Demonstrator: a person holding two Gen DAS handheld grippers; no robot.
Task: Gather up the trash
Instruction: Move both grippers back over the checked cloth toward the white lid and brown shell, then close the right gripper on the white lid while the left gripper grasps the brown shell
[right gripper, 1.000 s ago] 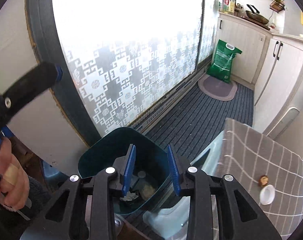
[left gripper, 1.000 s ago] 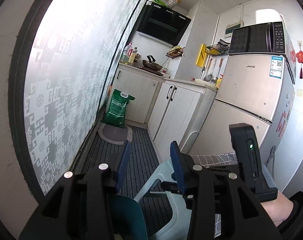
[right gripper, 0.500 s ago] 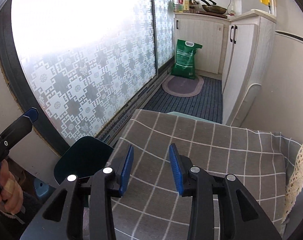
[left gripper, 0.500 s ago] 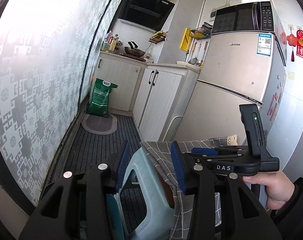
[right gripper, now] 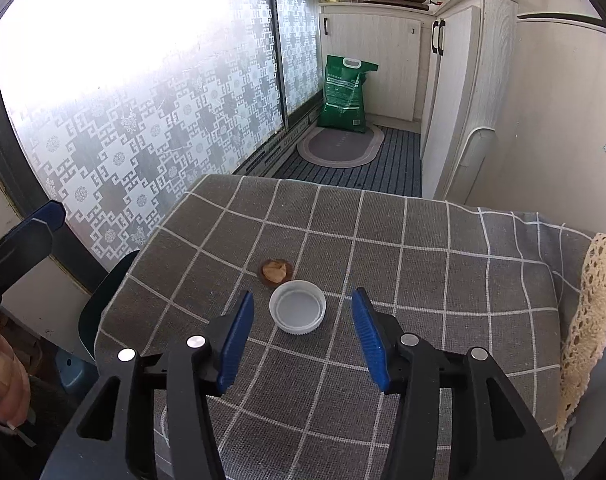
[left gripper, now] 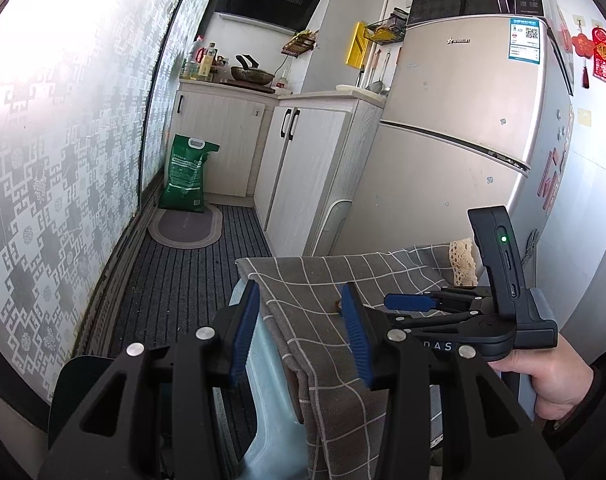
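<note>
A white bottle cap [right gripper: 297,307] lies open side up on the grey checked cloth [right gripper: 423,280], with a small brown scrap [right gripper: 277,271] just behind it. My right gripper [right gripper: 303,300] hovers over the cap, its jaws opening; the cap sits between the blue pads, untouched. My left gripper [left gripper: 299,294] is open and empty at the cloth's left edge, above a pale blue stool [left gripper: 267,380]. A dark teal bin [right gripper: 103,300] stands low beside the table. In the left wrist view the brown scrap [left gripper: 336,303] peeks out by my right pad.
A patterned frosted glass door [right gripper: 143,120] runs along the left. A green bag [left gripper: 187,178] and an oval mat [left gripper: 185,230] lie on the striped floor. White cabinets [left gripper: 303,160] and a fridge [left gripper: 463,160] stand to the right. Lace trim [right gripper: 595,320] edges the cloth.
The right gripper went from above the bin to over the cloth and the cap, and its jaws widened. The left gripper swung right toward the table edge.
</note>
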